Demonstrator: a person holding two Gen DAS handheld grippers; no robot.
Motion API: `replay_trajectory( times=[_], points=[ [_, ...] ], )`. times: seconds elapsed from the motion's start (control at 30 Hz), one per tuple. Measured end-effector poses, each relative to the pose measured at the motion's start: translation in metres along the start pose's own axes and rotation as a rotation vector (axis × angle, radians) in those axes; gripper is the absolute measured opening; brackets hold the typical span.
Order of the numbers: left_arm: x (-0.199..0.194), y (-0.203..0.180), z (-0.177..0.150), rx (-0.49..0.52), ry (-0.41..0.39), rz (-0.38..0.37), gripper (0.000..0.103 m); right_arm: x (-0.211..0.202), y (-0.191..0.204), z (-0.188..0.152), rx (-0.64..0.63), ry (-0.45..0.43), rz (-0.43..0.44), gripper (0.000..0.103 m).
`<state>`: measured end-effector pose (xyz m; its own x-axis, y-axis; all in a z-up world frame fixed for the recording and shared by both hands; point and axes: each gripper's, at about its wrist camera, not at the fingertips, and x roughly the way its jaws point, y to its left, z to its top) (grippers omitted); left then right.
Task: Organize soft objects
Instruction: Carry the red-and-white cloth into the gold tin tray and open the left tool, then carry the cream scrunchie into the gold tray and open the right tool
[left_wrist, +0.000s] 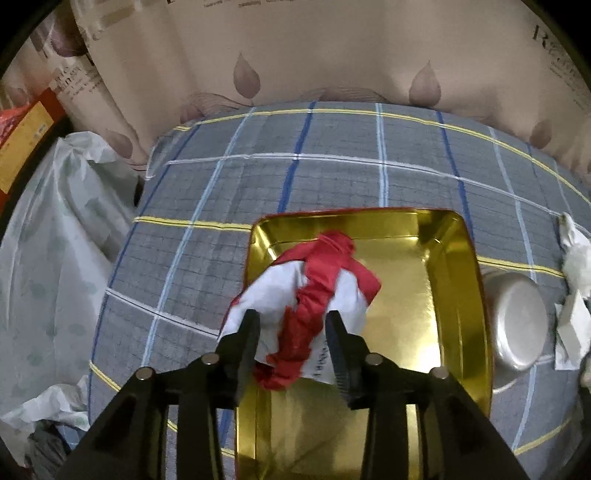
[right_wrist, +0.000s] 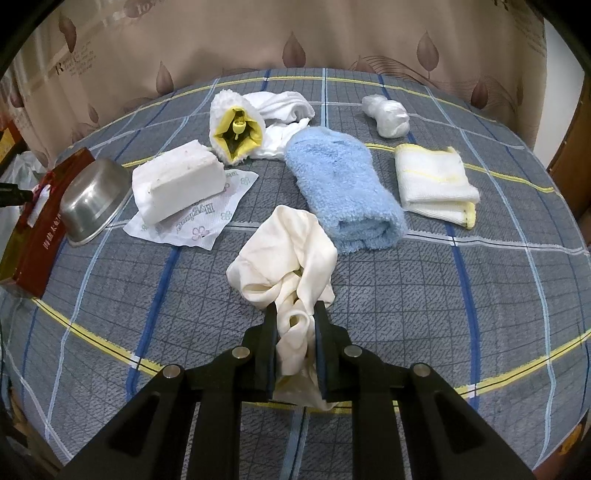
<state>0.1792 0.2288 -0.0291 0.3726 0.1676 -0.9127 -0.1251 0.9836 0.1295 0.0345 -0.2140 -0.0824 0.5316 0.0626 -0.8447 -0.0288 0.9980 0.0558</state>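
In the left wrist view my left gripper (left_wrist: 291, 325) is shut on a red and white cloth (left_wrist: 314, 291) and holds it over the near left part of a gold tin tray (left_wrist: 436, 295). In the right wrist view my right gripper (right_wrist: 295, 314) is shut on a cream cloth (right_wrist: 288, 258) that trails onto the plaid bed cover (right_wrist: 443, 295). Beyond it lie a rolled blue towel (right_wrist: 347, 184), a folded white and yellow cloth (right_wrist: 432, 181), a white foam block (right_wrist: 181, 182), a white and yellow mitt (right_wrist: 236, 125) and a knotted white bundle (right_wrist: 388, 112).
A steel bowl (right_wrist: 92, 199) lies overturned beside the red-sided tray (right_wrist: 33, 236) at the left; it also shows in the left wrist view (left_wrist: 517, 325). A printed tissue (right_wrist: 192, 218) lies under the foam block. A curtain (right_wrist: 295, 33) hangs behind the bed. Plastic bags (left_wrist: 55, 240) lie off the bed's left edge.
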Motion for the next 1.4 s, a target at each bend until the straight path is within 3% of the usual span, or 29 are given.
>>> replay_trajectory(
  times=[0.2, 0.53, 0.73, 0.87, 1.13, 1.27, 1.4],
  points=[
    [-0.006, 0.011, -0.004, -0.021, -0.009, -0.016, 0.039, 0.001, 0.004, 0.001, -0.011, 0.008, -0.02, 0.017],
    [-0.055, 0.012, -0.039, -0.028, -0.166, 0.089, 0.039, -0.001, 0.006, 0.002, -0.039, 0.016, -0.017, 0.014],
    [-0.074, 0.02, -0.068, -0.082, -0.222, 0.11, 0.039, -0.009, 0.018, 0.002, -0.073, 0.018, -0.026, 0.012],
    [-0.081, 0.033, -0.084, -0.168, -0.247, 0.095, 0.039, -0.016, 0.035, 0.001, -0.118, 0.022, -0.016, 0.012],
    [-0.08, 0.057, -0.102, -0.25, -0.232, 0.125, 0.039, -0.035, 0.095, -0.001, -0.259, 0.036, 0.11, 0.012],
    [-0.077, 0.077, -0.113, -0.325, -0.216, 0.104, 0.039, -0.04, 0.142, -0.005, -0.341, 0.054, 0.215, 0.012],
    [-0.078, 0.092, -0.12, -0.369, -0.209, 0.142, 0.039, -0.045, 0.196, -0.008, -0.438, 0.08, 0.331, 0.012]
  ],
)
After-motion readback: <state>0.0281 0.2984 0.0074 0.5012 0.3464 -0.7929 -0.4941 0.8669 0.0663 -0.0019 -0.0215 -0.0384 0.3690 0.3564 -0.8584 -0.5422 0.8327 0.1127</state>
